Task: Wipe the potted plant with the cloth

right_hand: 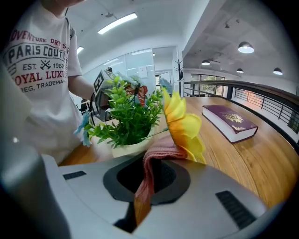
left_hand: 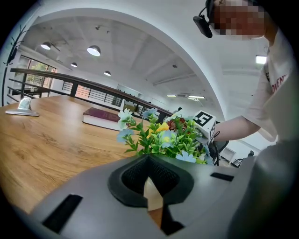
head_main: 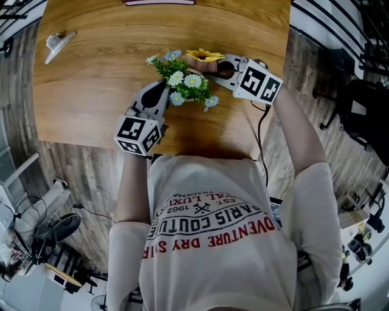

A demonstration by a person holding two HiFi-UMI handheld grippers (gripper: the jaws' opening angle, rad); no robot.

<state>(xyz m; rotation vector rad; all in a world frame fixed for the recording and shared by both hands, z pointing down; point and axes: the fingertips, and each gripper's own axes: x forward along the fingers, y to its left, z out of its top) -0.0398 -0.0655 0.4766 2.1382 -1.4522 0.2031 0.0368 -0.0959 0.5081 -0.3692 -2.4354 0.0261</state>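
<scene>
The potted plant [head_main: 189, 82] with green leaves, small white and blue flowers and a yellow sunflower [head_main: 204, 54] stands on the wooden table [head_main: 97, 79]. My left gripper [head_main: 164, 91] is at the plant's near left. Its jaws [left_hand: 152, 186] are shut on a thin cream edge of the pot. My right gripper [head_main: 219, 65] comes in from the right, shut on a pink cloth [right_hand: 161, 151]. The cloth lies against the sunflower [right_hand: 184, 126], just above the cream pot [right_hand: 126, 149]. In the head view the leaves hide most of the pot.
A dark red book [right_hand: 231, 121] lies at the table's far edge [head_main: 159, 2]. A metal clip [head_main: 59, 45] sits at the far left of the table. The person's body is close against the near table edge.
</scene>
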